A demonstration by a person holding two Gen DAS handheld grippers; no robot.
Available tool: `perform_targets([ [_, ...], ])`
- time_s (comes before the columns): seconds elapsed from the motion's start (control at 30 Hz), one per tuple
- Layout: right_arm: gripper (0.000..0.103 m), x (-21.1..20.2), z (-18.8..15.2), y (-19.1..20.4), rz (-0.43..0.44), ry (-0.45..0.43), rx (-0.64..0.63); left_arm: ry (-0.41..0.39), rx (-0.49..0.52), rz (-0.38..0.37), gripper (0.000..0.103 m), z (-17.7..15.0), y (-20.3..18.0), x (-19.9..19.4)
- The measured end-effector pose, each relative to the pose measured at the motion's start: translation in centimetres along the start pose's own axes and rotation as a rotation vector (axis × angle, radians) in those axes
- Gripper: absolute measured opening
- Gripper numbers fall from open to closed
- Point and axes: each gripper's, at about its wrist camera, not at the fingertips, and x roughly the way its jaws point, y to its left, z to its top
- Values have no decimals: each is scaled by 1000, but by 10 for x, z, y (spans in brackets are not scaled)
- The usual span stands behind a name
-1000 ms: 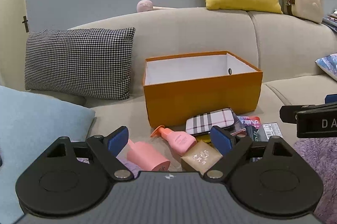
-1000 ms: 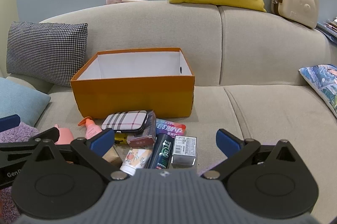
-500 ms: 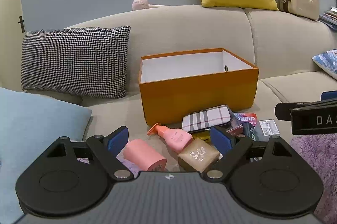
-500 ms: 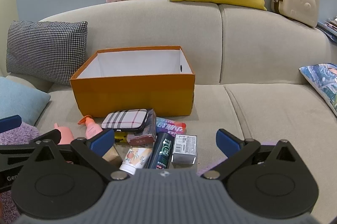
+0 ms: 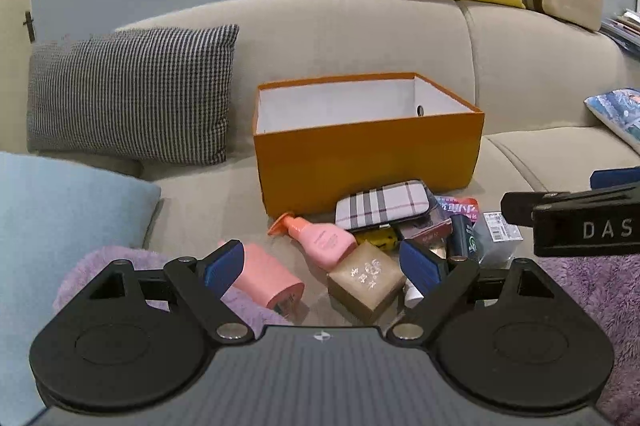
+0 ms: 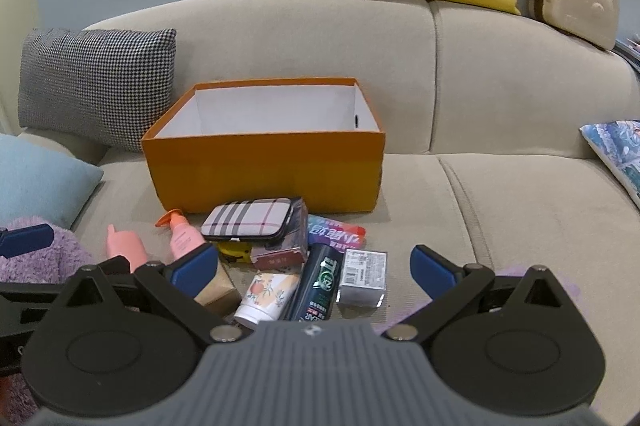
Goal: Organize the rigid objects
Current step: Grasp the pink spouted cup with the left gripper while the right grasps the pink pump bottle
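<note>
Task looks barely started, judging by layout: orange box sits on the sofa seat with only its white inner walls showing, nothing visible inside, though the floor of it is hidden from both views; every rigid item lies in a heap on the seat just near of the box; so all of it is left to move; heap contents: plaid case on top of a dark red box, pink pump bottle lying on its side, pink cylinder at far left of the heap, tan cube box, a yellow item mostly buried, dark green bottle, white tube, small white carton, red-blue packet; left gripper has fingers spread wide, nothing held, pink cylinder and tan cube box framed between them; right gripper also wide open and empty, framing the white tube, dark green bottle and small white carton; neither touches an item as far as I can tell; view differences: left wrist view gives the pink cylinder and tan cube box in full, plus the right gripper's body entering from the right edge, but white tube is nearly hidden behind its own finger; right wrist view shows the white tube, dark green bottle and small white carton clearly, and the bare seat to the right of the heap, while the tan cube box is mostly masked by its left finger; purple fluffy fabric near both grippers, soft, likely not part of the job.
</note>
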Motion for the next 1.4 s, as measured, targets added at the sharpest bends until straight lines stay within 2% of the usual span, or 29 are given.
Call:
perform_targets([
  [0.13,102,8,1,4,34,24,-13,58,-44,-43,102,-1,11,9],
  [0.17,101,11,2,4,47,30,-16,73,-60,-47,101,-2,15,12],
  [0.2,100,14,2,5,58,36,-23,83,-66,-48,95,-2,18,15],
  [0.27,90,22,4,9,88,60,-40,102,-71,-36,88,-2,24,21],
  [0.37,77,39,8,16,153,115,-69,140,-123,-42,87,2,38,31],
  [0.43,72,51,12,23,192,148,-98,179,-161,-50,82,8,51,42],
  [0.57,55,77,24,40,262,193,-165,313,-304,-84,79,20,78,72],
  [0.67,46,97,34,52,334,221,-200,414,-401,-107,79,30,95,97],
  [0.83,45,133,54,78,399,255,-307,549,-459,-96,79,42,108,133],
  [1.07,37,183,68,113,494,338,-477,668,-516,-80,80,42,118,167],
  [1.3,37,219,67,134,580,424,-540,729,-567,-75,82,40,126,189],
  [1.4,38,227,62,136,579,434,-571,755,-564,-74,83,37,126,198],
])
